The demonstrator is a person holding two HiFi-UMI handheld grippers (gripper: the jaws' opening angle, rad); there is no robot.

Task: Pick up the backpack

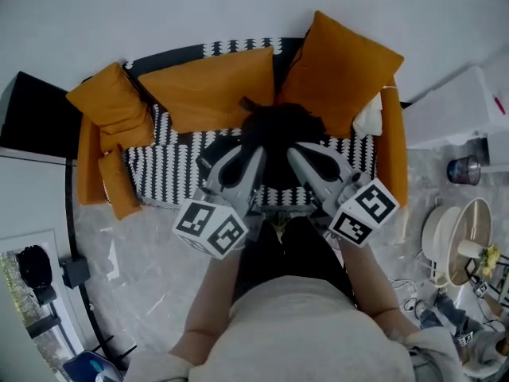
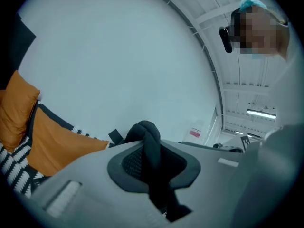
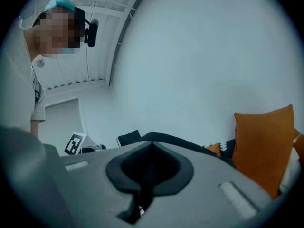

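step: lift | left gripper [image 2: 151,164] clamped on padded strap [image 2: 145,134]; right gripper [image 3: 149,171] clamped on thin strap [image 3: 175,137] | black backpack [image 1: 278,134] hangs between them, by striped sofa [image 1: 171,169] | advice: raise both evenly; keep grips tight

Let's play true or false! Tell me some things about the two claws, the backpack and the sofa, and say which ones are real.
1. The backpack is black. True.
2. The left claw is open with nothing in it. False: it is shut on a thick black strap of the backpack.
3. The cushions are blue. False: they are orange.
4. The right claw pinches a thin black strap. True.
5. The sofa cover has a black and white pattern. True.
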